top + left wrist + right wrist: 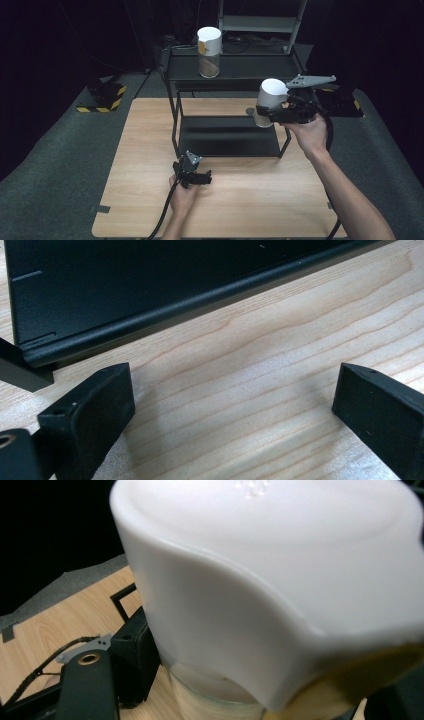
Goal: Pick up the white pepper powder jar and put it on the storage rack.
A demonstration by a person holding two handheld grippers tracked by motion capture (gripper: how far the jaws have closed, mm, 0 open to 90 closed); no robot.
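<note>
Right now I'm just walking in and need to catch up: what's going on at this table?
A person's right hand-held gripper is shut on a white-lidded jar, held in the air beside the black rack. A matching jar stands on the rack's top shelf. The left hand-held gripper rests open on the wooden table, holding nothing.
</note>
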